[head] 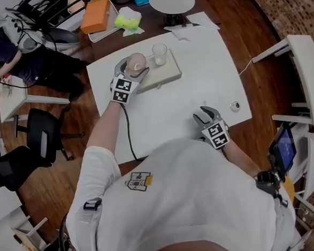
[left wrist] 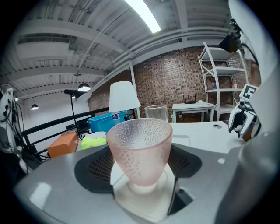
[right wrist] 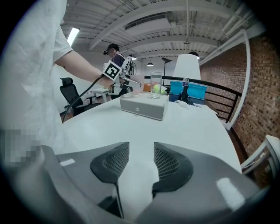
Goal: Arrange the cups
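Pink dotted cup [left wrist: 139, 148] is sitting gripped in the left gripper's [head: 133, 68] jaws at the grey box's [head: 166, 72] end, near a clear cup [head: 159, 53]. The right gripper [head: 206, 113] is hovering over the white table [head: 172, 106], jaws apart and empty.

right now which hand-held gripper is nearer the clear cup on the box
Left. The left hand-held gripper, closed on the pink cup, is beside the clear cup; the right hand-held gripper is empty, far back over the table.
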